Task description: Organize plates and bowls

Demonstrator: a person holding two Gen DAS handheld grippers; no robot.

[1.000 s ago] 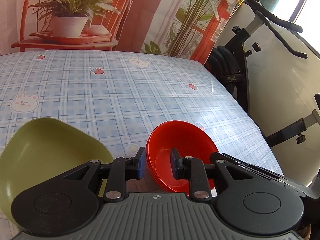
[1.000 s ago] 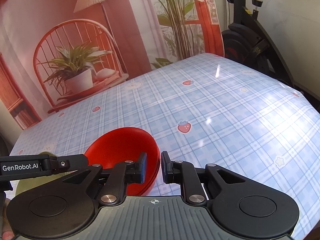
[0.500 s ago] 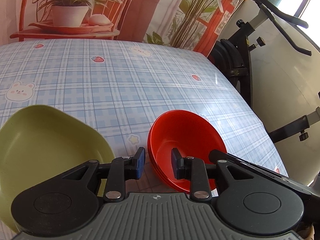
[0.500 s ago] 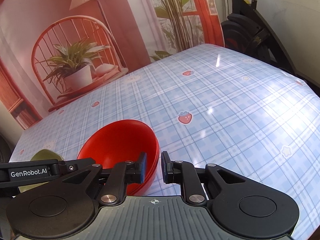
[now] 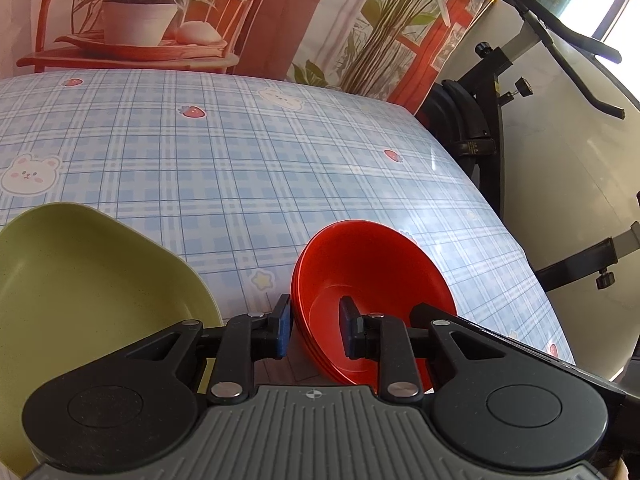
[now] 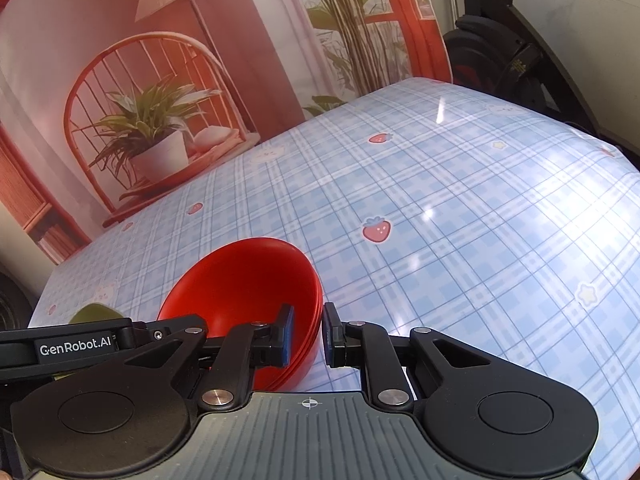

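Observation:
A stack of red bowls (image 5: 372, 276) sits on the blue checked tablecloth (image 5: 224, 168); it also shows in the right wrist view (image 6: 244, 284). My left gripper (image 5: 316, 330) straddles the stack's left rim, jaws apart, not pressing it. My right gripper (image 6: 306, 334) straddles the right rim with a narrower gap, and a sliver of space shows at the outer pad. A green plate (image 5: 76, 280) lies to the left of the bowls; a bit of it shows in the right wrist view (image 6: 96, 312).
A black exercise bike (image 5: 492, 92) stands off the table's right edge. A printed backdrop (image 6: 168, 80) with a chair and plants hangs behind the table. The other gripper's arm (image 6: 68, 346) reaches across the right view.
Both cameras have risen and pulled back slightly, so the red bowls sit lower in view. Both jaw gaps look unchanged.

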